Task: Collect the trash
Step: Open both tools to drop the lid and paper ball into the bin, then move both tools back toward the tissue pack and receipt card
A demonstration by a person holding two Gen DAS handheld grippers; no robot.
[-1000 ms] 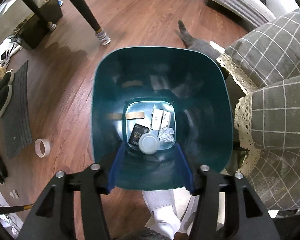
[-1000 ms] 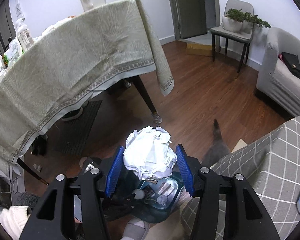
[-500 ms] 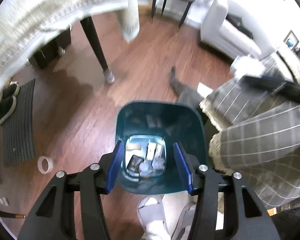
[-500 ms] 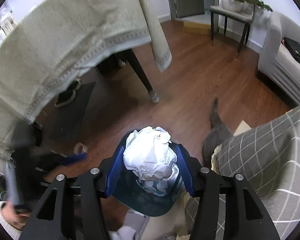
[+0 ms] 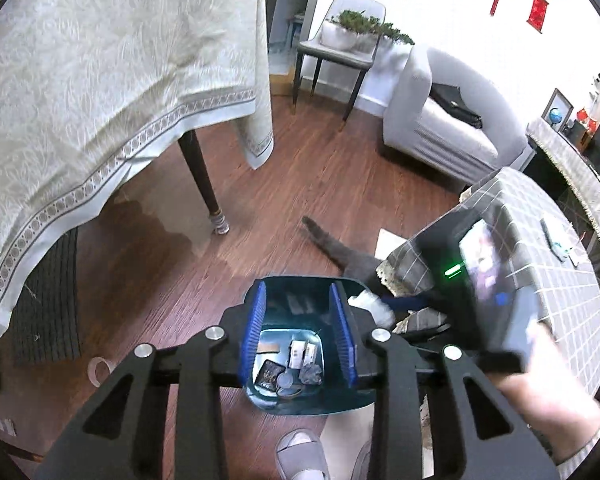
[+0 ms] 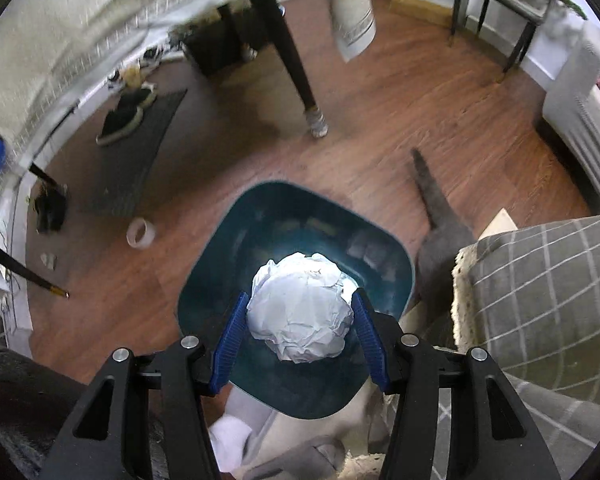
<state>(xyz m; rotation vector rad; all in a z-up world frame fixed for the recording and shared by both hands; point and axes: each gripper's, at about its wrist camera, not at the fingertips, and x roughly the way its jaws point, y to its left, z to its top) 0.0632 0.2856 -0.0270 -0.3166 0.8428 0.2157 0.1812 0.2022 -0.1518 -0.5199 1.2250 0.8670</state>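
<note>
A dark teal trash bin (image 6: 383, 264) stands on the wood floor; it also shows in the left wrist view (image 5: 300, 404), with several small scraps on its bottom. My right gripper (image 6: 300, 332) is shut on a crumpled white paper ball (image 6: 300, 306) and holds it right above the bin's opening. My left gripper (image 5: 300, 336) is open and empty, high above the bin. The right gripper's body and the hand holding it (image 5: 495, 300) appear blurred at the right of the left wrist view.
A grey cat (image 6: 435, 216) lies beside the bin, by a checked cushion seat (image 6: 539, 280). A table with a pale cloth (image 5: 100, 80) and dark leg (image 5: 204, 184) stands to the left. A tape roll (image 6: 140, 233), mat (image 6: 136, 152), sofa (image 5: 439, 128) and chair (image 5: 339, 52) surround.
My left gripper has risen well away from the bin. My right gripper has carried the paper ball down and over the bin's opening.
</note>
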